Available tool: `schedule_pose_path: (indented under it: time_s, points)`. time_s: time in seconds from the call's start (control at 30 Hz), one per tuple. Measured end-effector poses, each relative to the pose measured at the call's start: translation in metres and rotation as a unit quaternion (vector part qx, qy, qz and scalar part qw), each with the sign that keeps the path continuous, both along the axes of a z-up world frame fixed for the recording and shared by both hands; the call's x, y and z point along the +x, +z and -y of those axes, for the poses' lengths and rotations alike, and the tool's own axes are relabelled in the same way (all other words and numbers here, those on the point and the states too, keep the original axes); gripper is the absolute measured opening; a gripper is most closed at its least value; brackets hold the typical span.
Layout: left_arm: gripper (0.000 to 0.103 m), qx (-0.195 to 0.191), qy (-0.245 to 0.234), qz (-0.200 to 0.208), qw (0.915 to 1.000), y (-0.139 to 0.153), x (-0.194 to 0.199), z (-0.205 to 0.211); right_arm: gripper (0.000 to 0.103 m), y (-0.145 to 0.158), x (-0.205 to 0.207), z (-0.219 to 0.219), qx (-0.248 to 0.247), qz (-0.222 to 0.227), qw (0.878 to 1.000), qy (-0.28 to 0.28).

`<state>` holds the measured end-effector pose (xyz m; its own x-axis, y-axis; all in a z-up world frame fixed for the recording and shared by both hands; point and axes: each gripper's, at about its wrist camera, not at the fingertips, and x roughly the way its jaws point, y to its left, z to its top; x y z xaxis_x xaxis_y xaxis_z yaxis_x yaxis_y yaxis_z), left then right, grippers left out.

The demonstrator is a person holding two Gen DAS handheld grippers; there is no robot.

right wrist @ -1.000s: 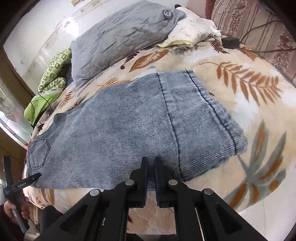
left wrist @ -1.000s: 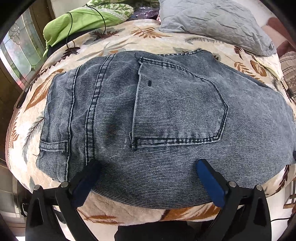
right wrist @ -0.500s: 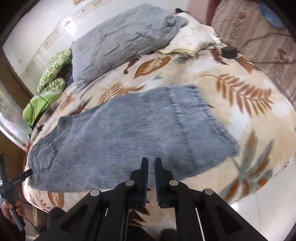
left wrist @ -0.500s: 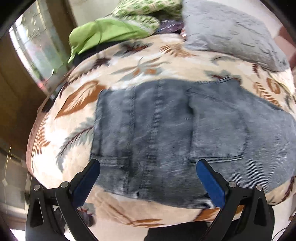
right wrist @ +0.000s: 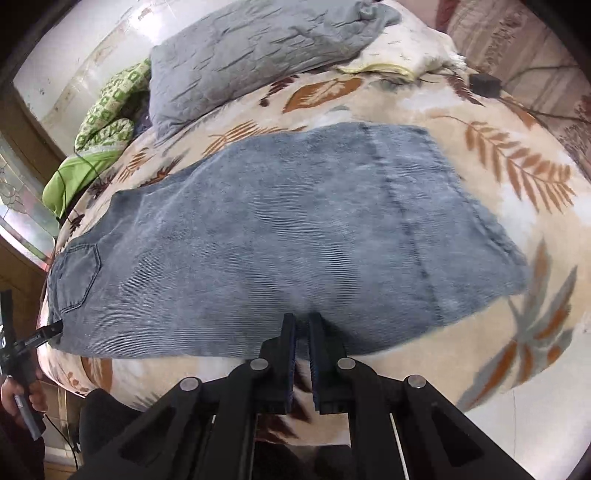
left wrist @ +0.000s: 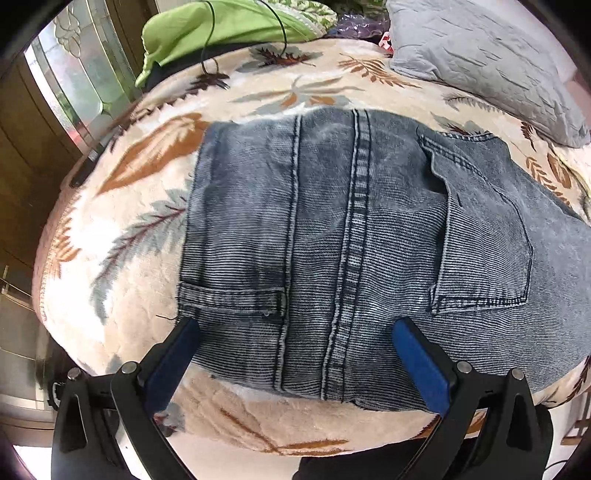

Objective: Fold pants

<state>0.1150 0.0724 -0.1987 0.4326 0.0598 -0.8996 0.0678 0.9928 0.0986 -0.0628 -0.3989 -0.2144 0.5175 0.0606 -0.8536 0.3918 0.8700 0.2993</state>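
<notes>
Blue-grey denim pants [left wrist: 332, 229] lie flat on a leaf-patterned blanket [left wrist: 122, 229], folded lengthwise. In the left wrist view I see the waistband end with a belt loop [left wrist: 229, 297] and back pocket [left wrist: 480, 236]. My left gripper [left wrist: 295, 332] is open, its blue pads [left wrist: 417, 363] spread over the near edge by the waistband. In the right wrist view the pants [right wrist: 295, 236] stretch from the pocket at left to the leg hems [right wrist: 472, 206] at right. My right gripper [right wrist: 301, 325] is shut and empty at the near edge of the legs.
A grey pillow [right wrist: 251, 55] and a cream one [right wrist: 410, 48] lie at the back. Green bedding [left wrist: 221, 33] with a black cable lies back left. A black box [right wrist: 485, 83] sits back right. A window [left wrist: 74, 81] is at left. The bed's edge runs just below both grippers.
The left gripper swung left from the pocket area to the waistband corner and came closer. The right gripper shifted left along the legs, staying shut.
</notes>
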Motion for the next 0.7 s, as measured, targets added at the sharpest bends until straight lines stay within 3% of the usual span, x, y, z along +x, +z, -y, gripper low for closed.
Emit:
schedule_pose_path:
  time_s: [0.07,0.23,0.33,0.47,0.63,0.7]
  points:
    - [0.103,0.015,-0.004,0.016,0.9998,0.009,-0.004,0.005,0.008,-0.001,-0.007,0.011,0.033,0.007,0.999,-0.014]
    - [0.103,0.015,-0.043,0.062,0.997,0.042,-0.014,0.03,0.009,0.029,-0.018,0.021,-0.006,0.041,0.998,-0.037]
    - [0.103,0.009,-0.078,0.068,0.9946,0.051,-0.018,0.057,0.009,0.038,-0.016,0.027,-0.034,0.039,0.997,-0.058]
    - [0.103,0.027,-0.103,0.051,0.993,0.038,-0.018,0.085,0.009,0.022,-0.012,0.038,-0.016,0.024,0.997,-0.072]
    - [0.103,0.045,-0.096,-0.004,0.9943,-0.003,-0.004,0.096,0.009,0.005,-0.017,0.045,0.0,0.028,0.997,-0.067]
    - [0.103,0.028,-0.089,-0.005,0.9956,-0.006,0.0,0.09,0.01,0.002,-0.018,0.045,0.001,0.034,0.997,-0.064]
